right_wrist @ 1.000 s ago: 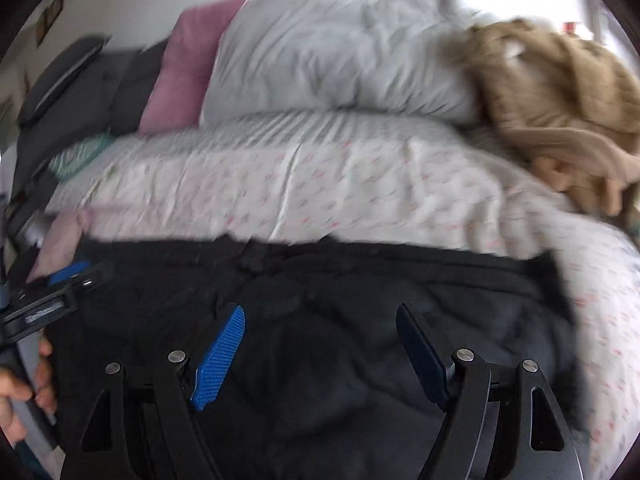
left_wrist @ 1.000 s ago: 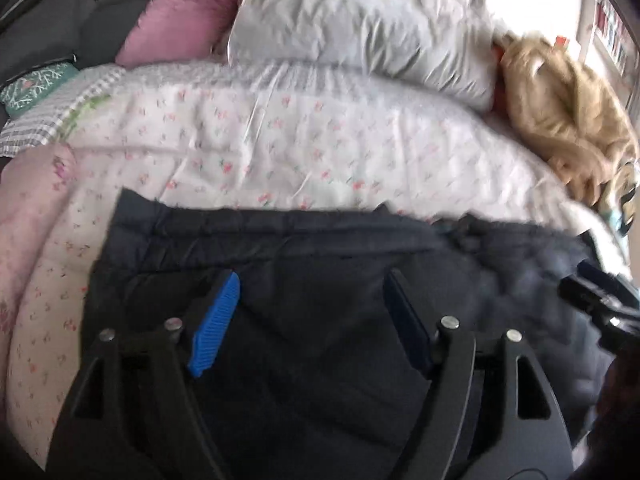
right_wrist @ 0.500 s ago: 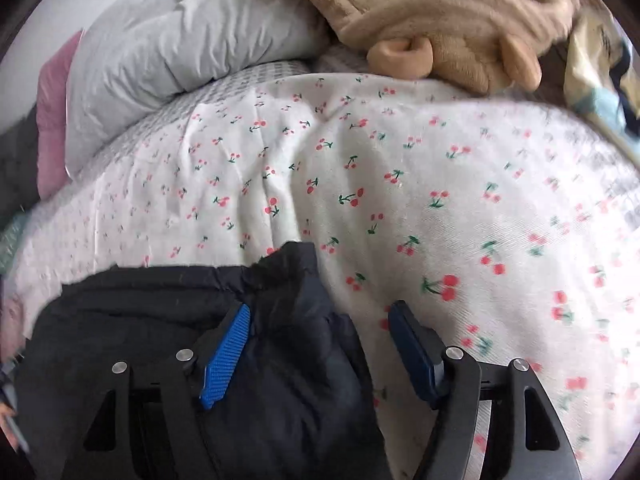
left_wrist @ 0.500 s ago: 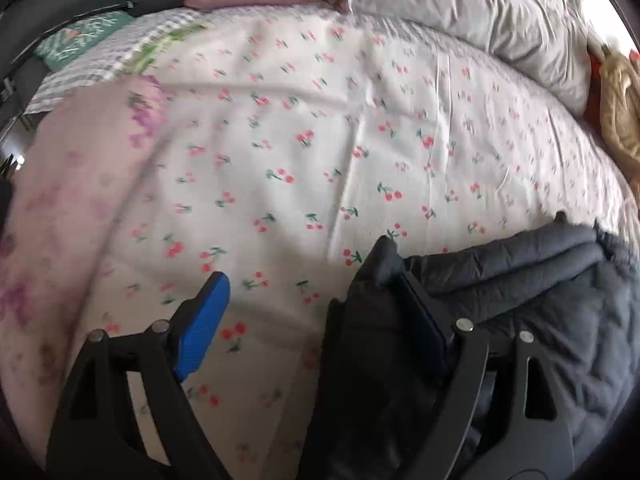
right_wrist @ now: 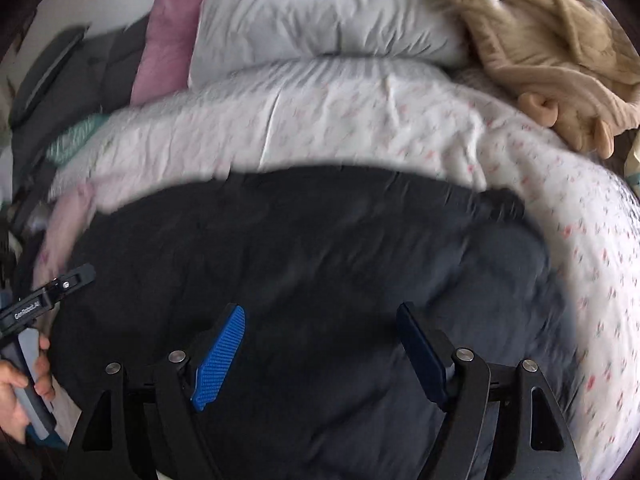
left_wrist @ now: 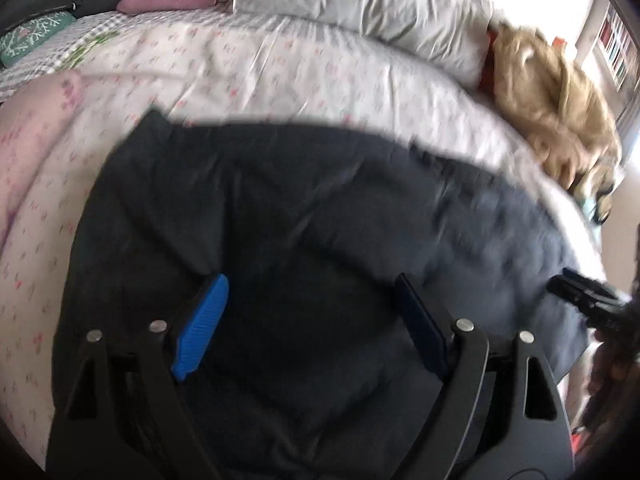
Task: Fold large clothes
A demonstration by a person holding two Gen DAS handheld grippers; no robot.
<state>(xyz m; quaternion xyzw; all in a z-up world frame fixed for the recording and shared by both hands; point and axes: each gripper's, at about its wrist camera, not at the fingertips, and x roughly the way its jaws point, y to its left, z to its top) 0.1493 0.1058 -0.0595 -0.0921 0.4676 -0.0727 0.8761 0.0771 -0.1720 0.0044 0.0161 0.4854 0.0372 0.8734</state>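
A large dark quilted garment (left_wrist: 304, 216) lies spread flat on the floral bedspread (left_wrist: 280, 76); it also shows in the right wrist view (right_wrist: 320, 248). My left gripper (left_wrist: 310, 304) is open and empty, above the garment's near left part. My right gripper (right_wrist: 320, 332) is open and empty, above the garment's near right part. The right gripper's tip shows at the right edge of the left wrist view (left_wrist: 580, 300). The left gripper, held by a hand, shows at the left edge of the right wrist view (right_wrist: 48, 292).
A grey pillow (right_wrist: 320, 12) and a pink pillow (right_wrist: 168, 40) lie at the head of the bed. A tan plush blanket (right_wrist: 560, 48) is heaped at the far right. A teal patterned cushion (left_wrist: 32, 36) lies at the far left.
Half a second ago both grippers were low at the garment's far corners, jaws around the fabric. Now both have pulled back toward me, open and empty, and the garment lies flat.
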